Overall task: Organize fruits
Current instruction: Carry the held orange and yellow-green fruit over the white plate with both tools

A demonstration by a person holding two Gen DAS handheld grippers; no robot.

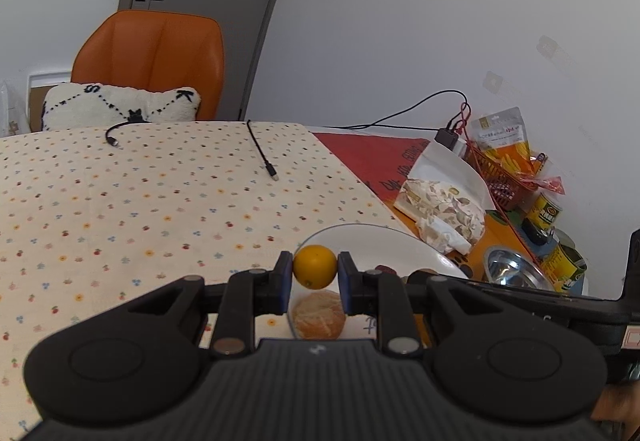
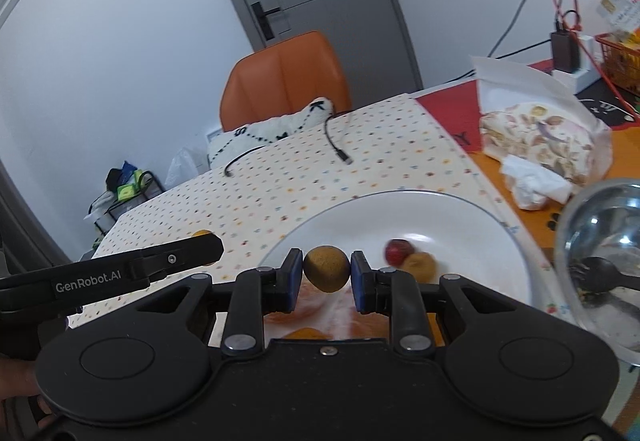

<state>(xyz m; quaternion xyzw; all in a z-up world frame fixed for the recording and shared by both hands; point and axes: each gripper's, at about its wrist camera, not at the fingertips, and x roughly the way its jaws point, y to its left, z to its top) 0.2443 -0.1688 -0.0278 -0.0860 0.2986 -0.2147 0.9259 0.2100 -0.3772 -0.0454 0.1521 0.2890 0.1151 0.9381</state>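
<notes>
My left gripper (image 1: 315, 267) is shut on a small round orange fruit (image 1: 315, 266) and holds it above the near left rim of a white plate (image 1: 384, 245). A peeled orange (image 1: 319, 315) lies on the plate below it. My right gripper (image 2: 326, 269) is shut on a brown, rough-skinned round fruit (image 2: 326, 268) above the same white plate (image 2: 460, 217). A red fruit (image 2: 398, 252) and a tan fruit (image 2: 419, 266) lie in the plate. Peeled orange flesh (image 2: 332, 317) shows under the right fingers. The left gripper's arm (image 2: 120, 273) shows at the left.
A dotted tablecloth (image 1: 140, 201) carries two black cable ends (image 1: 264, 157). A floral bag (image 2: 540, 137), crumpled tissue, a steel bowl (image 1: 516, 273), cans (image 1: 548, 209) and a red basket (image 1: 500, 177) crowd the right side. A glass bowl with a black spoon (image 2: 604, 265) stands right of the plate. An orange chair (image 1: 152, 57) is behind the table.
</notes>
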